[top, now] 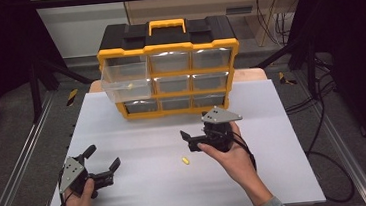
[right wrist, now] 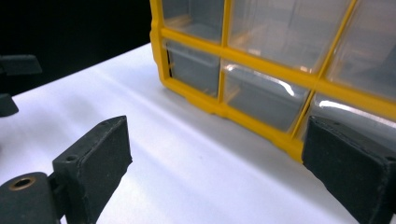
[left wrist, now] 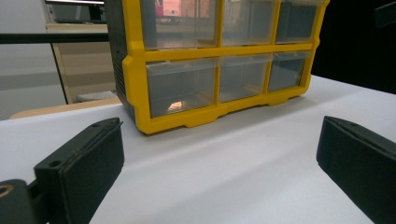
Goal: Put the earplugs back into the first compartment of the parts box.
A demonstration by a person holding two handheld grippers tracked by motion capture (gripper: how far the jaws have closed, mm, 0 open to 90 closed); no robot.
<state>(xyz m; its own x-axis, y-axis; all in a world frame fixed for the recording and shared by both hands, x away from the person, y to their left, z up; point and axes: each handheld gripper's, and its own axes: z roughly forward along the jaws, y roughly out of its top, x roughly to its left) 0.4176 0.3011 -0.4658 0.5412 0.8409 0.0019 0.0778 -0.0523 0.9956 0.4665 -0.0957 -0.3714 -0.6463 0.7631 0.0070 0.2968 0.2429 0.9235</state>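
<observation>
Centre frame: yellow piece on my counter. Left tongs, lower left, released. Right tongs released. Drawer cabinet, top.

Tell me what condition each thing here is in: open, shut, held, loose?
Drawer organiser: upright at the table's far edge.
Top-left drawer: pulled out, a small yellow piece inside.
Other drawers: pushed in.
Yellow piece: lying loose on the table, untouched.
Left gripper: jaws wide apart, holding nothing.
Right gripper: jaws wide apart, holding nothing, just beyond the loose yellow piece.
</observation>
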